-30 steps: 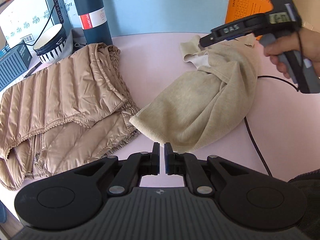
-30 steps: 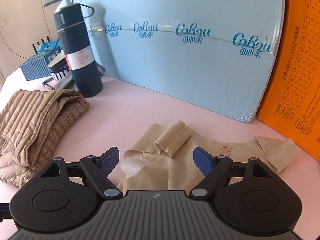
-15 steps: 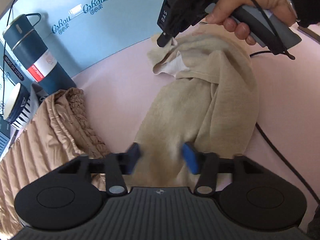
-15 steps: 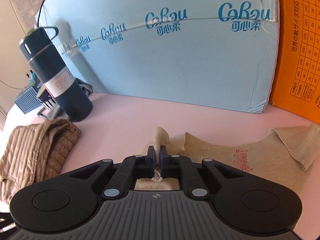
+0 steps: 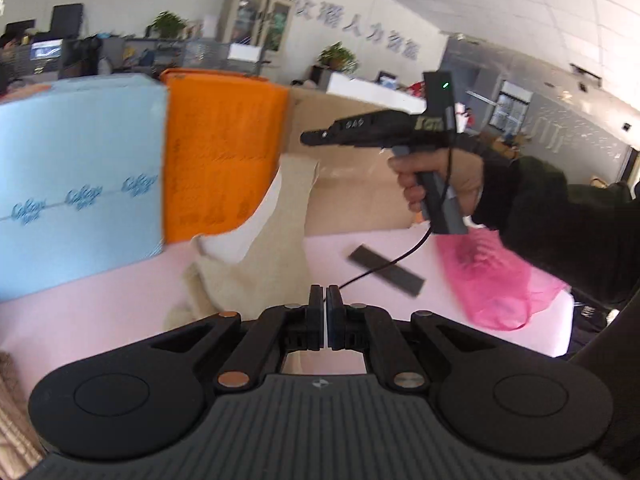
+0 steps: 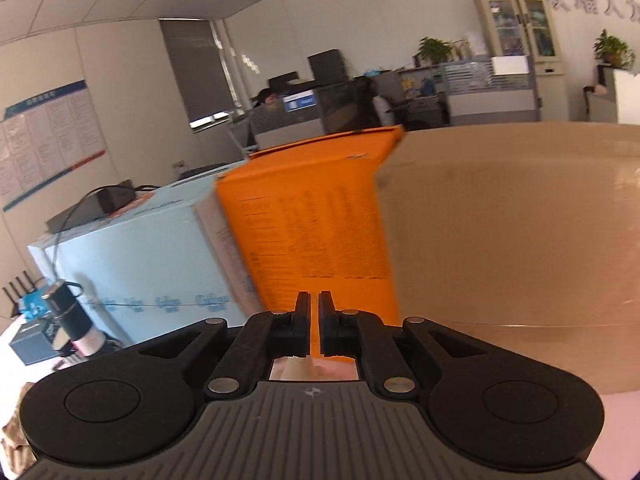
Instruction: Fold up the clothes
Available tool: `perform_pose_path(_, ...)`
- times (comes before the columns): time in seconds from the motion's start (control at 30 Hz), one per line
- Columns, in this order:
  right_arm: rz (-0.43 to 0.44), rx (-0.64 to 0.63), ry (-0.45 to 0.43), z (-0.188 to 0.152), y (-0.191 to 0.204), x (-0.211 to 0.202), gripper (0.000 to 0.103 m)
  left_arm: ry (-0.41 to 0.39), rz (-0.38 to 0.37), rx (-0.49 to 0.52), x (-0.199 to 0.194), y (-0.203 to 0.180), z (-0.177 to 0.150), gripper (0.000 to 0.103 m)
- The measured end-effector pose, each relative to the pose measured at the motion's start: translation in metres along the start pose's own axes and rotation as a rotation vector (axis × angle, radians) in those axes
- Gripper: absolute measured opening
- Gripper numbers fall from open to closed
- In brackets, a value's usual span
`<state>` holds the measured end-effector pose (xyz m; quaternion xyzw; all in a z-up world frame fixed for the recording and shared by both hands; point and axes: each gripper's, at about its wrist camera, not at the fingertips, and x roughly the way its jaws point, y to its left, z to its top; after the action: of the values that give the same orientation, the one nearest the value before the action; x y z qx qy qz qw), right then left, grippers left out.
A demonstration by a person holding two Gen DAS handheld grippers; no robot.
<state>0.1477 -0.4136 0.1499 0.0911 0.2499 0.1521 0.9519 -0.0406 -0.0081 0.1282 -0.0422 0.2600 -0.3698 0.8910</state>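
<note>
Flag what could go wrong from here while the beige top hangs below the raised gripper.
1. The beige top seems to hang from the right gripper by one edge; the hold is blurred, so it may slip.
2. That gripper's black cable trails across the table beside the shut left gripper and could snag.
3. A dark strip and pink bag lie where the top might be spread.

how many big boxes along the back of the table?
3. Light blue box on the left, orange box in the middle, brown cardboard box on the right, side by side. Others may be hidden out of frame.
</note>
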Motion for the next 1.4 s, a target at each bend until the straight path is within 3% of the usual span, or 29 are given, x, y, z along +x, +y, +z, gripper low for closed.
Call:
perform_pose_path(0.1, -0.248, 0.003, 0.011, -0.004, -0.048, -0.026, 0.006, -0.007, -0.144, 0.091, 0.018, -0.032, 0.013, 0.010)
perform_pose_path(0.13, -0.308, 0.011, 0.019, -0.009, -0.060, -0.034, 0.012, -0.005, -0.136, 0.134, 0.023, -0.039, 0.011, 0.031)
perform_pose_path(0.17, -0.315, 0.015, 0.030, -0.018, -0.065, -0.043, 0.024, -0.004, -0.099, 0.178, 0.028, -0.043, 0.006, 0.068)
perform_pose_path(0.2, -0.297, 0.008, 0.043, -0.029, -0.066, -0.051, 0.034, -0.003, -0.062, 0.223, 0.033, -0.047, 0.001, 0.087)
perform_pose_path(0.23, -0.278, 0.001, 0.057, -0.040, -0.066, -0.059, 0.051, 0.002, 0.002, 0.261, 0.039, -0.046, -0.006, 0.093)
perform_pose_path(0.27, -0.254, -0.017, 0.081, -0.052, -0.063, -0.063, 0.059, 0.027, 0.084, 0.291, 0.046, -0.040, -0.014, 0.092)
perform_pose_path(0.33, -0.192, -0.081, 0.154, -0.080, -0.050, -0.062, 0.064, 0.117, 0.266, 0.298, 0.070, -0.014, -0.031, 0.092)
perform_pose_path(0.43, -0.126, -0.171, 0.265, -0.124, -0.026, -0.044, 0.069, 0.273, 0.537, 0.207, 0.114, 0.048, -0.059, 0.092)
perform_pose_path(0.5, -0.103, -0.179, 0.319, -0.147, -0.013, -0.023, 0.069, 0.389, 0.647, 0.149, 0.139, 0.087, -0.075, 0.092)
perform_pose_path(0.6, -0.104, -0.124, 0.333, -0.160, -0.011, 0.009, 0.069, 0.467, 0.694, 0.090, 0.156, 0.116, -0.091, 0.092)
perform_pose_path(0.73, -0.135, -0.086, 0.320, -0.160, -0.019, 0.055, 0.069, 0.474, 0.663, 0.051, 0.169, 0.124, -0.092, 0.092)
perform_pose_path(0.77, -0.133, -0.086, 0.317, -0.160, -0.021, 0.066, 0.066, 0.467, 0.641, 0.023, 0.168, 0.125, -0.091, 0.078)
perform_pose_path(0.8, -0.127, -0.100, 0.332, -0.161, -0.023, 0.077, 0.060, 0.460, 0.610, -0.014, 0.166, 0.125, -0.091, 0.058)
perform_pose_path(0.83, -0.127, -0.136, 0.369, -0.162, -0.021, 0.088, 0.036, 0.453, 0.580, -0.052, 0.163, 0.125, -0.091, 0.010)
perform_pose_path(0.87, -0.131, -0.173, 0.401, -0.163, -0.019, 0.096, 0.005, 0.465, 0.576, -0.071, 0.159, 0.121, -0.091, 0.005)
perform_pose_path(1.0, -0.076, -0.301, 0.419, -0.156, -0.006, 0.107, 0.003, 0.492, 0.562, 0.004, 0.125, 0.103, -0.097, 0.005)
perform_pose_path(1.17, -0.096, -0.416, 0.325, -0.119, -0.003, 0.097, 0.003, 0.465, 0.473, -0.013, 0.039, 0.072, -0.090, 0.004)
perform_pose_path(1.27, -0.157, -0.473, 0.303, -0.102, -0.011, 0.091, 0.003, 0.436, 0.371, -0.046, -0.011, 0.046, -0.084, 0.004)
perform_pose_path(1.4, -0.266, -0.474, 0.330, -0.095, -0.036, 0.095, 0.003, 0.484, 0.146, -0.062, -0.044, 0.016, -0.083, 0.007)
